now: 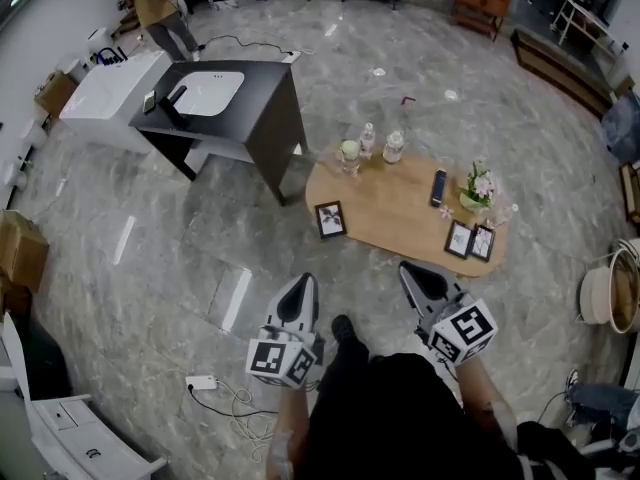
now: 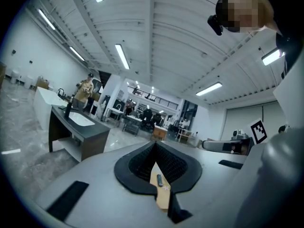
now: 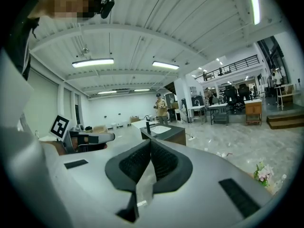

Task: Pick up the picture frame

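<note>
A low oval wooden table (image 1: 395,211) stands ahead of me. One dark picture frame (image 1: 330,219) stands near its left end. Two more frames (image 1: 459,238) (image 1: 482,242) lean side by side at its near right edge. My left gripper (image 1: 304,280) hangs over the floor short of the table, below the left frame, shut and empty. My right gripper (image 1: 408,267) is close to the table's near edge, also shut with nothing in it. In the left gripper view the shut left gripper (image 2: 154,144) shows only a sliver of the table. The right gripper (image 3: 150,141) likewise stays pressed together.
On the table are a dark remote (image 1: 438,187), a flower pot (image 1: 478,185), two bottles (image 1: 367,140) and a glass (image 1: 349,155). A black sink cabinet (image 1: 270,108) stands to the left behind it. A person (image 1: 155,3) stands far back. A power strip (image 1: 201,382) and cable lie by my feet.
</note>
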Available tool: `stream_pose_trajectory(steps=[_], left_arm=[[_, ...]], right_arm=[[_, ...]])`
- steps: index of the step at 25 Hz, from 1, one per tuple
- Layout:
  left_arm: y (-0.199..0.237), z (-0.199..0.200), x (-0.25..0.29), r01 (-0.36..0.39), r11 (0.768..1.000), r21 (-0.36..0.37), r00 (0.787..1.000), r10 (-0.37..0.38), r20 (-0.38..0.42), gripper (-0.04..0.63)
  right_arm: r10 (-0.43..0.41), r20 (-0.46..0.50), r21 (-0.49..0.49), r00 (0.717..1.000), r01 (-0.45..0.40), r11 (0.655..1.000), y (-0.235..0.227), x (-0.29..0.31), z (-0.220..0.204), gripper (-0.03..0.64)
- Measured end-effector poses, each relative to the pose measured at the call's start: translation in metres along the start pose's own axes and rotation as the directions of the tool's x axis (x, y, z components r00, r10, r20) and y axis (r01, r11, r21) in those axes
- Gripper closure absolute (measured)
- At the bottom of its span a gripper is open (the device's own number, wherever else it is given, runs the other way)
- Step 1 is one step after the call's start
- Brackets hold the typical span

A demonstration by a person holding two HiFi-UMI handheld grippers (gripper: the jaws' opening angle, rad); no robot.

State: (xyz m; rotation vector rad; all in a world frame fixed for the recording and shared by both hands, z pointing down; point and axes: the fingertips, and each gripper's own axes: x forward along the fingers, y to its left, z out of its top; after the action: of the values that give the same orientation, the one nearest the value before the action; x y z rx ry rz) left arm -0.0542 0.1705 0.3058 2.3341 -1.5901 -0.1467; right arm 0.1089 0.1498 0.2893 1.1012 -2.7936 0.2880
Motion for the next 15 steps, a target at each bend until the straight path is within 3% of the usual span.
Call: stream_pose_trajectory(steps=[7,15], left_arm=[[0.026,-0.002,0.04,0.062,0.998,-0.01,0.997,-0.062,-0.045,0.583],[0.05,-0.02,0.07,0.052,0.997,-0.051,0.992,-0.057,-0.109,0.583]], right_arm=[[-0.056,-0.021,0.014,0.998,0.056,0.998,-0.013,0.029,-0.005,0.604],[-0.055,-0.059,0.044,0.997,0.057,0.997,-0.033,0.065,-0.015,0.604]])
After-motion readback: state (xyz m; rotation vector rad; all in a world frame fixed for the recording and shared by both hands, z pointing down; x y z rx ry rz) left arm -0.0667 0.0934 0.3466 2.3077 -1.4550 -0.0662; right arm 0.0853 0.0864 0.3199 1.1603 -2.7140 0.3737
